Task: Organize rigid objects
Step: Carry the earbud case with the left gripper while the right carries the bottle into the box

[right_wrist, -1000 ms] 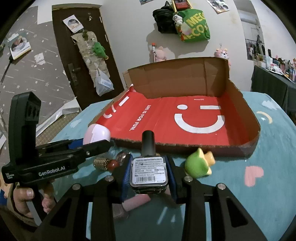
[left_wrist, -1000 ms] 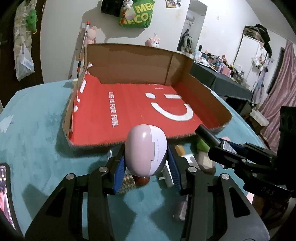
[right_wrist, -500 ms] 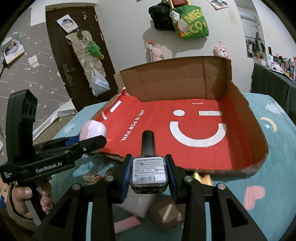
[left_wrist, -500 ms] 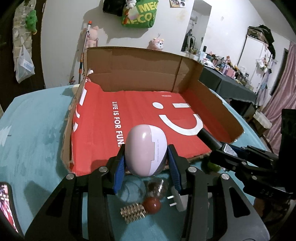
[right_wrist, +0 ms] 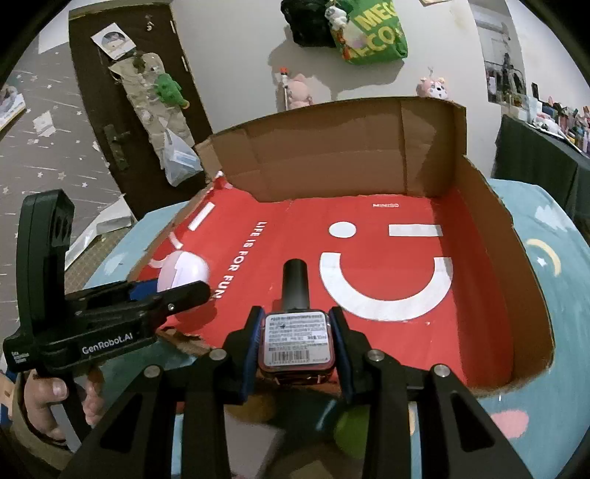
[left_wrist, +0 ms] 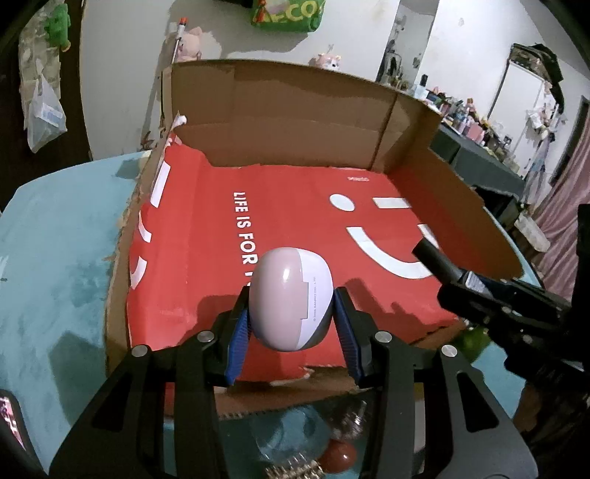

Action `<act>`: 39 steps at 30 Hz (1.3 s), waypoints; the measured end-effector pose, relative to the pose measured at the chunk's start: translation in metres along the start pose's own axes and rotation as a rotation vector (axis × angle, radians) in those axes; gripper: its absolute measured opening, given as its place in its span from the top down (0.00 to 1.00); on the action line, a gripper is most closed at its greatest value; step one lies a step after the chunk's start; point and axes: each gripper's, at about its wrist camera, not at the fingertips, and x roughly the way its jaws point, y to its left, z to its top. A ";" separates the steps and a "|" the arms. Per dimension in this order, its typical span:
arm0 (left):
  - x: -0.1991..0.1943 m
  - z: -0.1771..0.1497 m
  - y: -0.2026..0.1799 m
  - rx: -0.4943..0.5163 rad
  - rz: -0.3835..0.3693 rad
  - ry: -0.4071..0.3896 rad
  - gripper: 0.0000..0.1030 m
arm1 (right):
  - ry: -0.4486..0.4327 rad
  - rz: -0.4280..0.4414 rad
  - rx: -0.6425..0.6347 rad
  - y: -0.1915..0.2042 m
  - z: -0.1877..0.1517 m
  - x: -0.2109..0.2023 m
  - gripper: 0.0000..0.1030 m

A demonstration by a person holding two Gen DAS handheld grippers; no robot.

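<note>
Under me is a table spread with a teal cloth (left_wrist: 55, 258) printed with a pink heart and a yellow arc on its right side; it stands in a dim room with white walls, where a green bag (right_wrist: 372, 33) and small plush toys hang, and a dark door (right_wrist: 121, 103) at the left carries papers and a plastic bag. My left camera alone shows the shelves and a dark side table crowded with small bottles (left_wrist: 468, 118) at the far right, plus a reddish-brown ball (left_wrist: 337, 451) and a ridged metal piece on the cloth below my fingers. My right camera alone shows the door, the starry flooring, and the hand (right_wrist: 48, 398) gripping my left handle. The open cardboard box (right_wrist: 516, 294), its floor red with a white smiley and the words LIFE IS FOR FUN, has nothing lying on it. My left gripper (left_wrist: 291, 324) is clamped on a rounded pink-and-white case (left_wrist: 291, 298), held above the box's near left part. My right gripper (right_wrist: 297, 344) is clamped on a square nail polish bottle (right_wrist: 297, 341) with a black cap, label facing me, over the near edge. A green object (right_wrist: 352, 434) lies on the cloth beneath that gripper, outside the box
</note>
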 end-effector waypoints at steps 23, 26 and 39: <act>0.038 0.002 0.000 0.033 0.050 0.098 0.61 | 0.131 -0.034 0.056 -0.023 0.004 0.049 0.64; 0.039 0.002 0.000 0.033 0.050 0.098 0.61 | 0.137 -0.031 0.061 -0.024 0.003 0.051 0.63; 0.039 0.002 0.000 0.036 0.050 0.100 0.61 | 0.137 -0.034 0.059 -0.024 0.002 0.050 0.63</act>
